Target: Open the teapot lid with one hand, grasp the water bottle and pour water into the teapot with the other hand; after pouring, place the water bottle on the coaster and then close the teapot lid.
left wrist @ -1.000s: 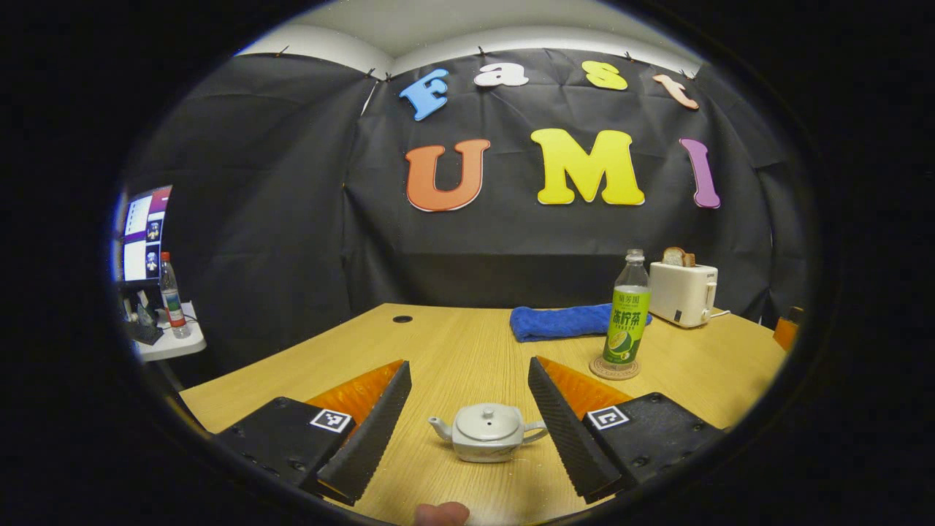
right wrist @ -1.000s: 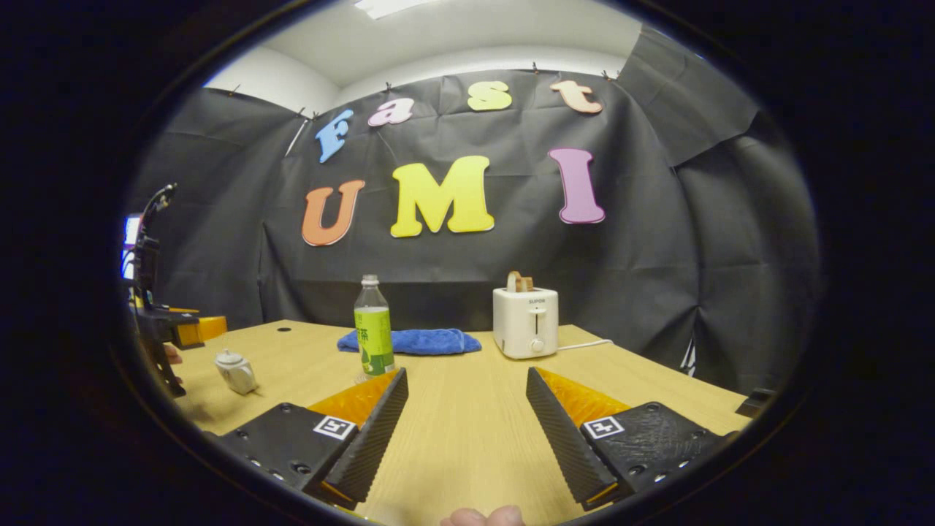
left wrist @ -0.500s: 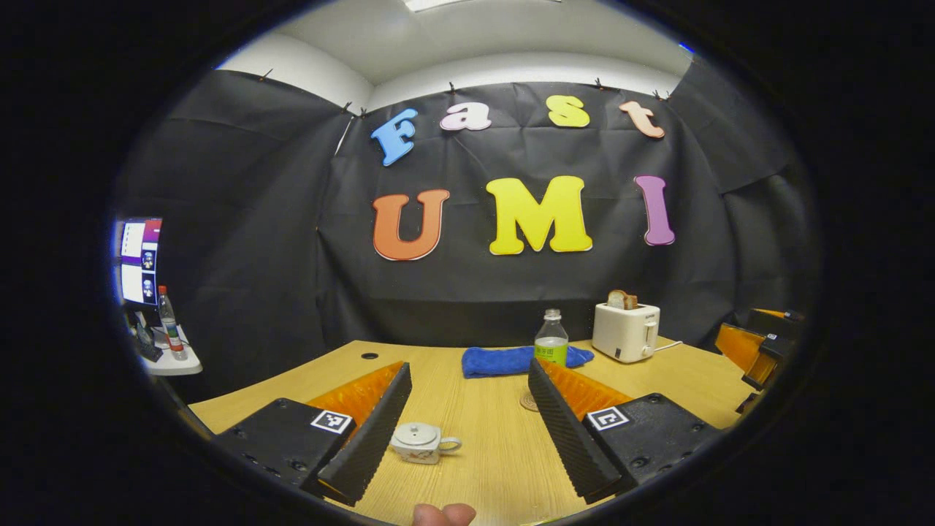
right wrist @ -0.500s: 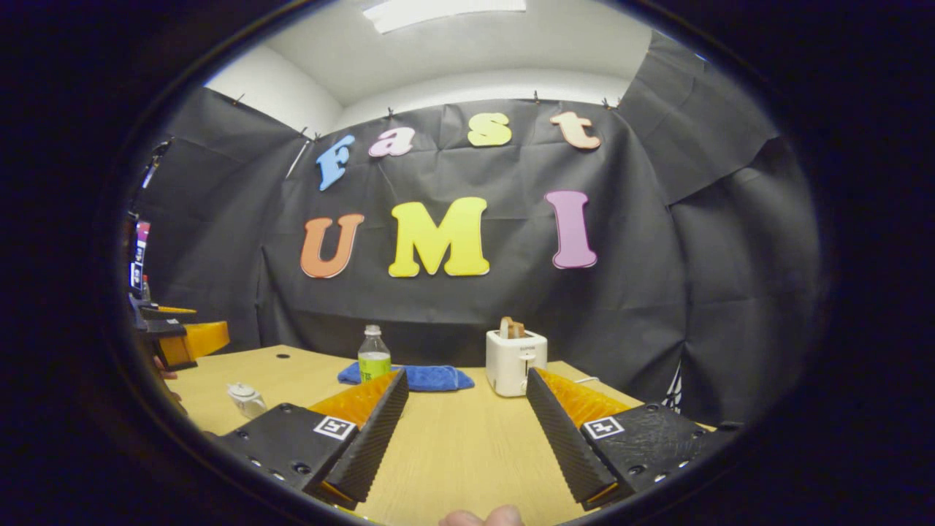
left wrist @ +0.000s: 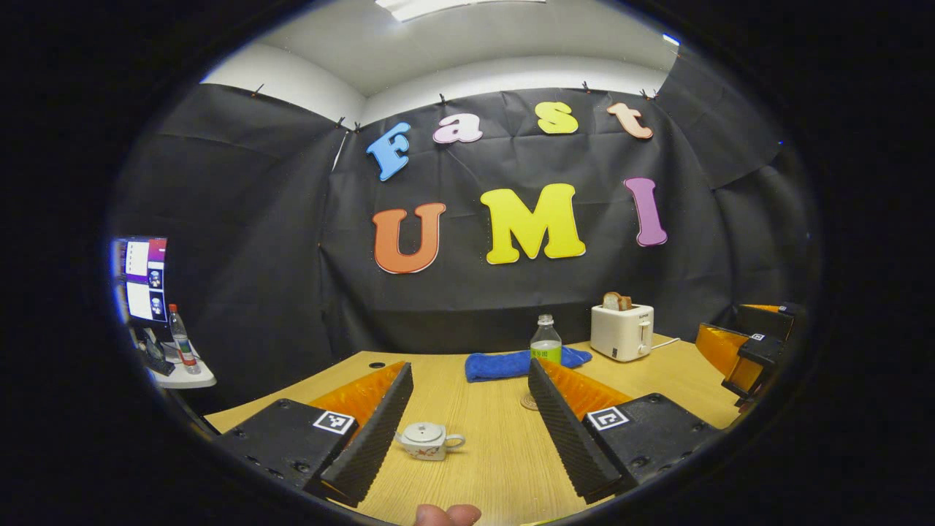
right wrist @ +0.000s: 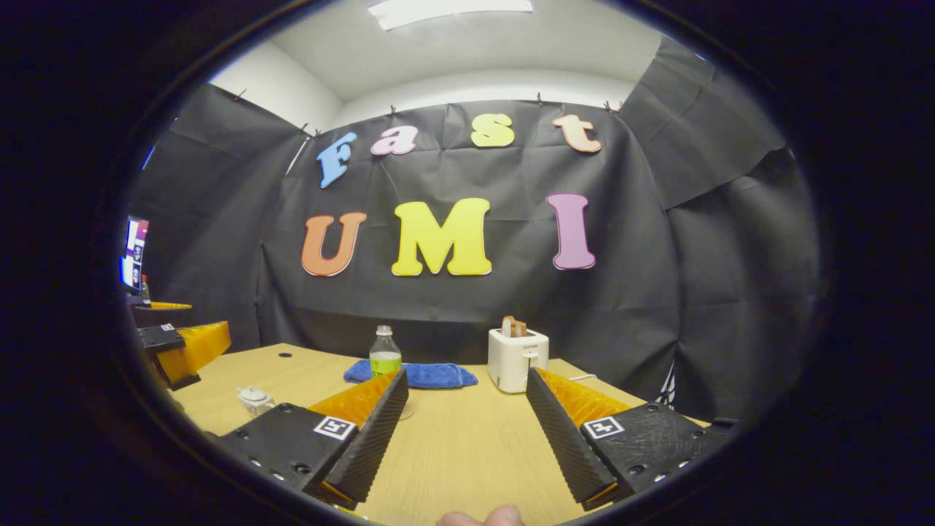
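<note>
White teapot [left wrist: 427,441] lidded, bottle [left wrist: 546,343] on coaster [left wrist: 529,401]; both tongs [left wrist: 467,424] [right wrist: 464,424] wide apart, empty. Fits start or finish.

Black cloth wall [left wrist: 511,292] hangs ahead of the gripper, beyond a wooden table [left wrist: 482,467]; white ceiling [right wrist: 475,44] with a light panel [right wrist: 449,7] overhead.

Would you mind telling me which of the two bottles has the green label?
The bottle standing on the wooden table, by the blue towel. The other bottle, on the small white side table at far left, has a red cap.
</note>
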`<act>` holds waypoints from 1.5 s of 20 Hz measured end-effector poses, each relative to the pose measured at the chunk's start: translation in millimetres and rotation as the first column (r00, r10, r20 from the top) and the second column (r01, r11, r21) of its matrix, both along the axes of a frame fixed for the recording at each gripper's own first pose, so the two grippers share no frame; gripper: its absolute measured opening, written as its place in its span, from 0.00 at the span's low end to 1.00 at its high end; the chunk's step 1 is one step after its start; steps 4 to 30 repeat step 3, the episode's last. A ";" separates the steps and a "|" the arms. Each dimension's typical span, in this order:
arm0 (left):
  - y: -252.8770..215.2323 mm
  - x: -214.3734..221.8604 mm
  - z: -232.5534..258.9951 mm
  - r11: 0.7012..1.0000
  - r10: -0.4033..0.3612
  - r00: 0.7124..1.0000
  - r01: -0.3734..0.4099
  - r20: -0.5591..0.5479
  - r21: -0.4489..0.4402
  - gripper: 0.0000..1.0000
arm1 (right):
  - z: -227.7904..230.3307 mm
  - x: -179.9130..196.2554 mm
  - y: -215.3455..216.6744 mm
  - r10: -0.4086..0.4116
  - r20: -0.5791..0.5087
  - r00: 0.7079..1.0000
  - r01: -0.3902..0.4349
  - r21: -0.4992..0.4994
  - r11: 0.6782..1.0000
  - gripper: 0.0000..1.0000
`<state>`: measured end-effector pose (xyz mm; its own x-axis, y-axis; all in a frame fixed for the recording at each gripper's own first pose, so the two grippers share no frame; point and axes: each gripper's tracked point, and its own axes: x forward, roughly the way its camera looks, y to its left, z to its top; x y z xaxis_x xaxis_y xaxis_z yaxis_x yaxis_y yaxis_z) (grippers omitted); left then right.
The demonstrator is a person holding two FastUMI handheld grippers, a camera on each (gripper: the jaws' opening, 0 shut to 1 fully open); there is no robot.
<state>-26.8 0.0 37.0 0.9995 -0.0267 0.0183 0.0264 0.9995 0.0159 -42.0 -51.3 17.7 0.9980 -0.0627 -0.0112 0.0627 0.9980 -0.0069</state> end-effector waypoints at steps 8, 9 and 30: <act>-3.9 2.8 -5.1 0.999 -0.018 1.000 0.018 -0.014 -0.040 0.99 | 3.2 -4.8 11.9 0.009 0.008 1.000 -0.008 -0.015 1.000 0.97; -3.9 2.8 -5.1 0.999 -0.018 1.000 0.018 -0.014 -0.040 0.99 | 3.2 -4.8 11.9 0.009 0.008 1.000 -0.008 -0.015 1.000 0.97; -3.9 2.8 -5.1 0.999 -0.018 1.000 0.018 -0.014 -0.040 0.99 | 3.2 -4.8 11.9 0.009 0.008 1.000 -0.008 -0.015 1.000 0.97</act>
